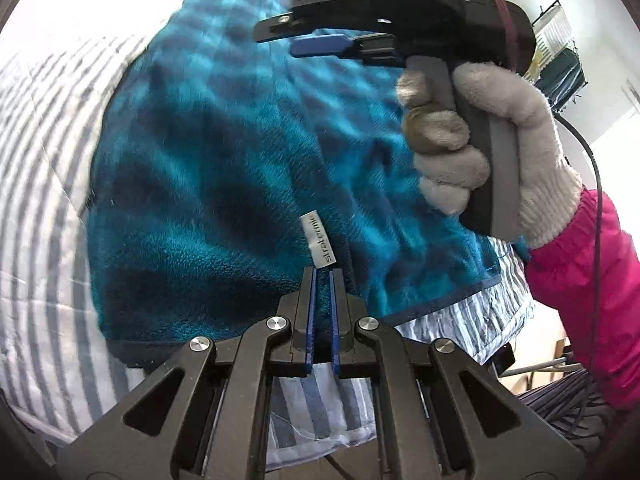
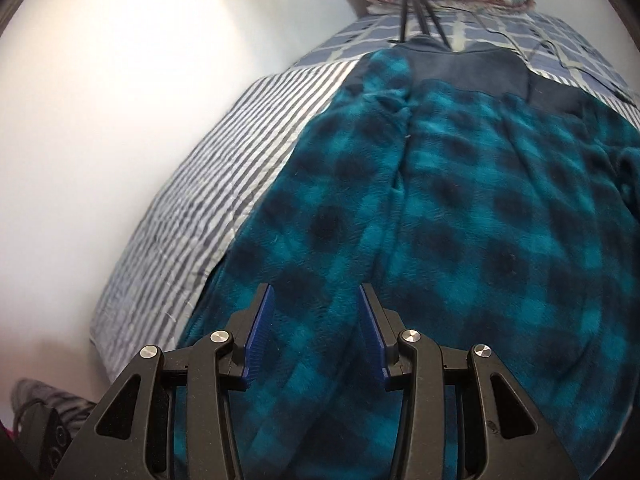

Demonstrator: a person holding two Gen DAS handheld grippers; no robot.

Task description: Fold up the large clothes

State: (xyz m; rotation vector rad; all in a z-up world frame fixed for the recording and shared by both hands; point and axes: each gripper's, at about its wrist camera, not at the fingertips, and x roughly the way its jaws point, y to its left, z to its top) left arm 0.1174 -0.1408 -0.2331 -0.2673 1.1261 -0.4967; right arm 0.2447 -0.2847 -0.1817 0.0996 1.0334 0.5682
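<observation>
On the striped bed, left tool point(image 1: 322, 276) pinches the fleece point(image 1: 224, 168); right tool point(image 2: 316, 292) gapes wide.

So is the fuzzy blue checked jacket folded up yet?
Not fully. The fuzzy teal-and-navy checked fleece jacket lies mostly spread along the striped bed cover, only its left edge turned in; the left gripper pinches its hem.
</observation>
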